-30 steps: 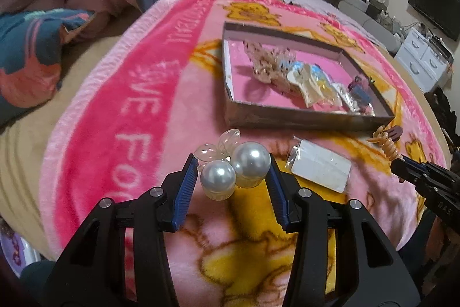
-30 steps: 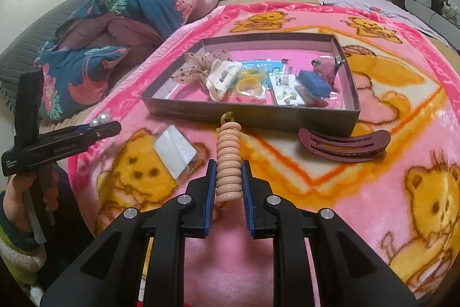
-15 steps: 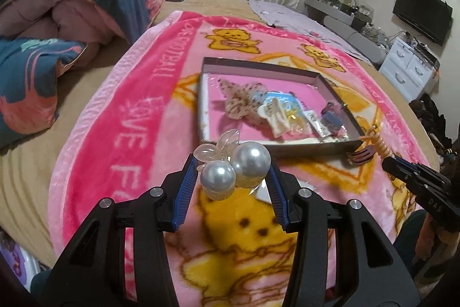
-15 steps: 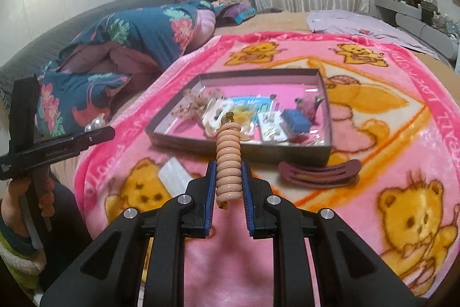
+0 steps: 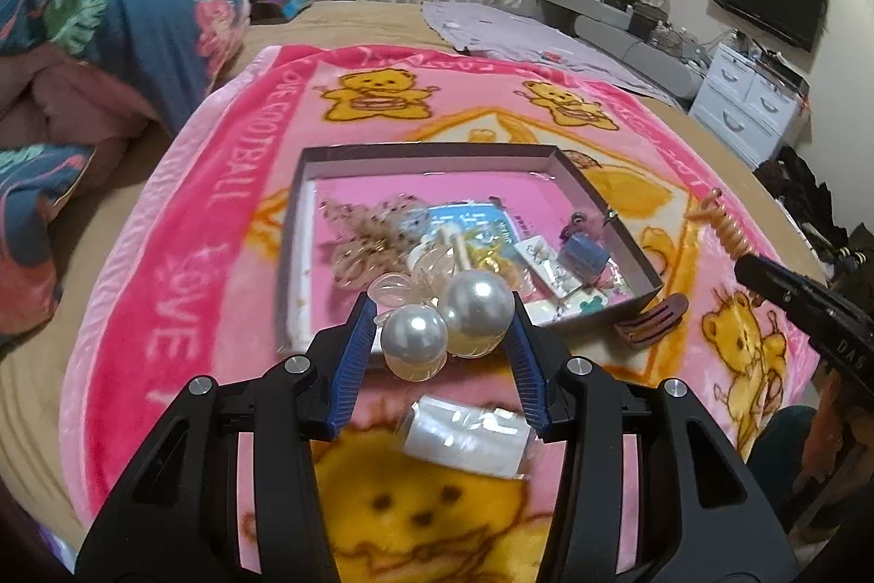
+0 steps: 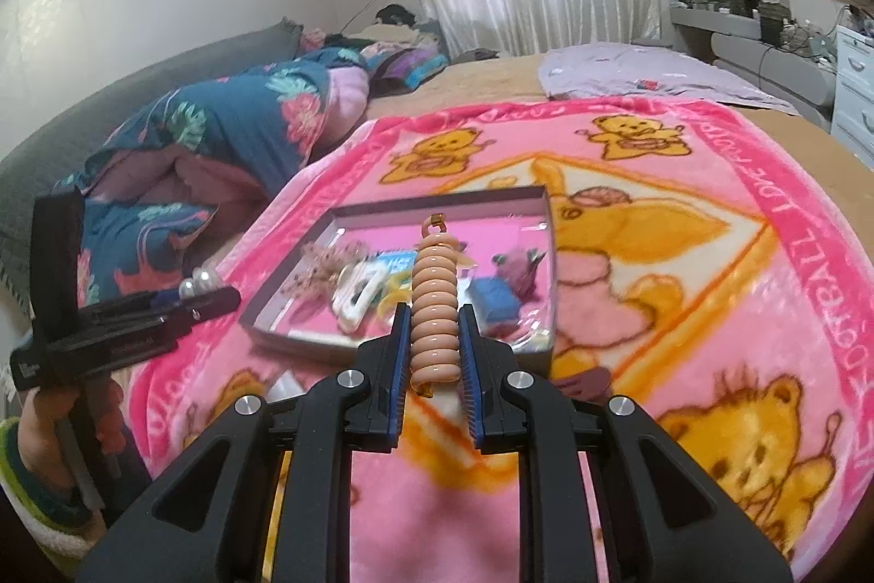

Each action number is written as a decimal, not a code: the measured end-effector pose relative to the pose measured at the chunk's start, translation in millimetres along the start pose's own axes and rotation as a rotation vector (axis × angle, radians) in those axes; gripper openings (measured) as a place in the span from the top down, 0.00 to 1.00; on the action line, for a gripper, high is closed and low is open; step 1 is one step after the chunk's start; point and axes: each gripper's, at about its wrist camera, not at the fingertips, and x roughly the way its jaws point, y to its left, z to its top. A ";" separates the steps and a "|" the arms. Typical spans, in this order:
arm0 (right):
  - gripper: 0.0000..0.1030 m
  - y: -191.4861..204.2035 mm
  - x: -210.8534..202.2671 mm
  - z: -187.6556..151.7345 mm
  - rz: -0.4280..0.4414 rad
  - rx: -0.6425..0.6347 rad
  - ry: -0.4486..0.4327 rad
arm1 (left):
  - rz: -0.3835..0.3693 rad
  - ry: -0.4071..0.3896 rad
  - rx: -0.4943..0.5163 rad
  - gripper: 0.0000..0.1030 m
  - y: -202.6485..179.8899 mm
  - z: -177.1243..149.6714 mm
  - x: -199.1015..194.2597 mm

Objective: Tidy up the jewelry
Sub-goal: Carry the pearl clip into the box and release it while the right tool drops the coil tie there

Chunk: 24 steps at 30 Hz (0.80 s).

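My left gripper (image 5: 437,337) is shut on a pearl hair clip (image 5: 448,323) with two big pearls and clear petals, held in the air short of the grey box (image 5: 431,152). My right gripper (image 6: 435,342) is shut on a peach spiral hair tie (image 6: 434,310), also raised in front of the box (image 6: 437,200). The box lies on the pink bear blanket (image 5: 218,222) and holds several hair clips and small packets. The spiral tie shows at the right in the left wrist view (image 5: 724,228); the pearls show at the left in the right wrist view (image 6: 198,283).
A brown claw clip (image 5: 653,323) lies by the box's near right corner. A clear packet with a white card (image 5: 464,435) lies on the blanket below my left gripper. A blue floral quilt (image 5: 109,36) is heaped at the left. Drawers (image 5: 748,102) stand at the far right.
Both grippers have risen and drawn back from the bed with their items still held. The box now looks smaller and farther in both views.
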 end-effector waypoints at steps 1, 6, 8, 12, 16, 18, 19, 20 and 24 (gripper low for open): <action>0.84 -2.8 0.5 3.2 -0.006 0.007 -0.006 | 0.000 0.001 0.003 0.62 -1.3 2.0 2.1; 0.84 -11.7 6.4 12.0 -0.024 0.026 -0.013 | -0.013 0.002 0.021 0.62 -9.9 11.9 15.0; 0.84 -13.7 10.5 15.4 -0.032 0.031 -0.012 | -0.015 0.006 0.024 0.62 -11.6 13.9 19.6; 0.84 -18.1 21.0 22.0 -0.036 0.049 -0.007 | -0.010 0.016 0.035 0.62 -10.7 17.6 30.0; 0.84 -17.9 31.7 28.0 -0.034 0.056 -0.001 | -0.001 0.026 0.028 0.62 -3.0 19.7 40.5; 0.84 -17.6 38.3 31.1 -0.031 0.059 0.005 | -0.002 0.034 0.013 0.62 2.5 19.4 45.5; 0.84 -16.9 42.8 32.3 -0.027 0.059 0.011 | 0.000 0.037 0.008 0.62 5.0 19.2 47.5; 0.84 -16.0 47.9 33.3 -0.023 0.059 0.020 | 0.005 0.042 0.003 0.62 8.2 18.7 50.3; 0.84 -9.6 75.7 33.2 -0.005 0.044 0.076 | 0.022 0.068 -0.026 0.62 22.0 16.3 63.4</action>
